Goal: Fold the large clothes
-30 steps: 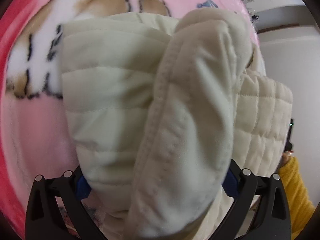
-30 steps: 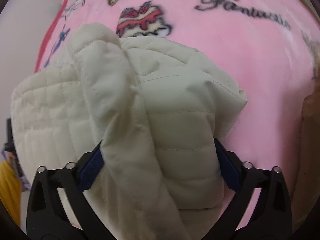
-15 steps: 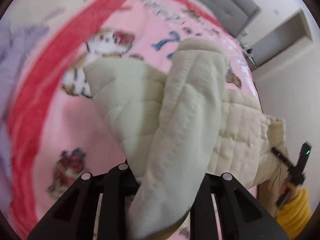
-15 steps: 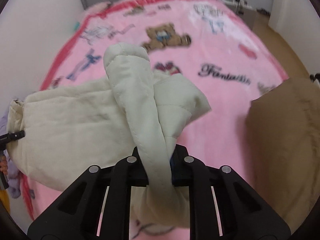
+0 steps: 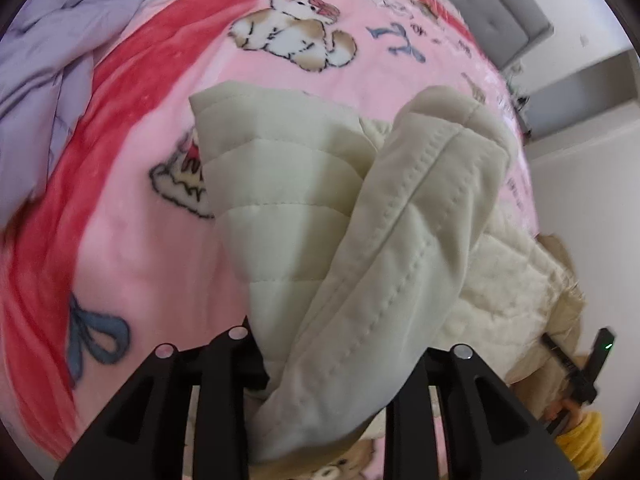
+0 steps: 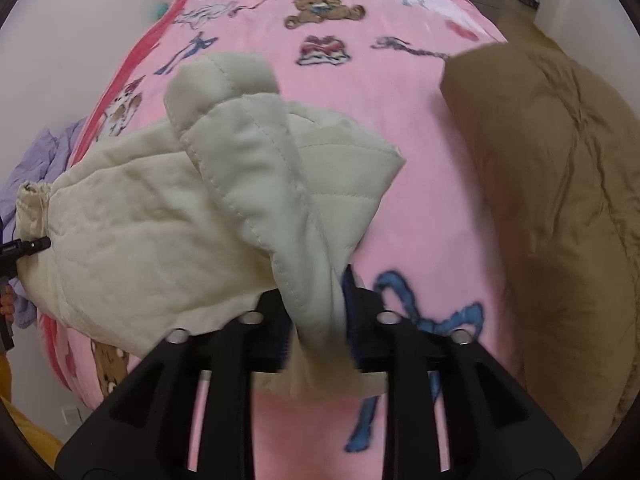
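Left wrist view: the left gripper (image 5: 336, 364), angled steeply down, grips a thick fold of the cream quilted jacket (image 5: 280, 208) as its jaws ease apart. Only this view shows crumpled lilac bedding (image 5: 48, 52) and a grey headboard (image 5: 500, 12). At far right a hand (image 5: 568, 410) in a yellow sleeve (image 5: 586, 438) holds the other tool.

Right wrist view: the right gripper (image 6: 320, 320), jaws also easing apart, pinches a narrow stitched edge between blue pads (image 6: 350, 292). Only here appears a tan padded garment (image 6: 552, 200), possibly another coat. The jacket lies bunched on the pink plush cartoon-print blanket (image 6: 420, 128).
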Tool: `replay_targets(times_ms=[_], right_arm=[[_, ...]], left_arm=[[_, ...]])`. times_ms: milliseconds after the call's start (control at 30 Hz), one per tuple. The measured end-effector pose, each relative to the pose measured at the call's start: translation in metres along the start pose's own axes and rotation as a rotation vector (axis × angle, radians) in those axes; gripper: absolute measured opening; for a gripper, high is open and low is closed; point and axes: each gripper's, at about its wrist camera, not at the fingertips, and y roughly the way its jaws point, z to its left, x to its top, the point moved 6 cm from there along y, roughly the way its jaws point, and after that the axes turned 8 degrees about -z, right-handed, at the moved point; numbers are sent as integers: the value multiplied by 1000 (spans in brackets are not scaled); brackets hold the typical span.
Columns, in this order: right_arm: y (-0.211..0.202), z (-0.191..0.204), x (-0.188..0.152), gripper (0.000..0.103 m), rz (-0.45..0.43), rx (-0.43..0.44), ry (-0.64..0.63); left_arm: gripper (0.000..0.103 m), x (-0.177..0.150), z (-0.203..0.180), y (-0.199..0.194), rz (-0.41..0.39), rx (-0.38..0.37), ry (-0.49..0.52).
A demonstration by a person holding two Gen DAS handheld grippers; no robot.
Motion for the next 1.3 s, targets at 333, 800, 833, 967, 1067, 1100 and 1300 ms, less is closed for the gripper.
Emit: replay_targets(times_ms=[333, 800, 833, 967, 1067, 1100, 1300], right_arm=[[64, -38, 43, 83, 60, 196, 51], [130, -1, 18, 43, 187, 201, 133], [126, 1, 19, 36, 178, 200, 148], [112, -1, 19, 22, 152, 189, 250], [84, 6, 29, 17, 113, 146, 289], [66, 12, 36, 16, 86, 147, 263], [-40, 16, 41, 13, -13, 256, 268]], left_arm=[[62, 22, 15, 43, 125, 16, 139], [81, 11, 27, 90, 252, 9, 52], [75, 10, 27, 89, 255, 14, 30], [35, 11, 19, 72, 188, 40, -35], [22, 17, 2, 45, 97, 130, 10], [20, 20, -3, 33, 69, 135, 9], [19, 19, -40, -62, -126, 73, -16]])
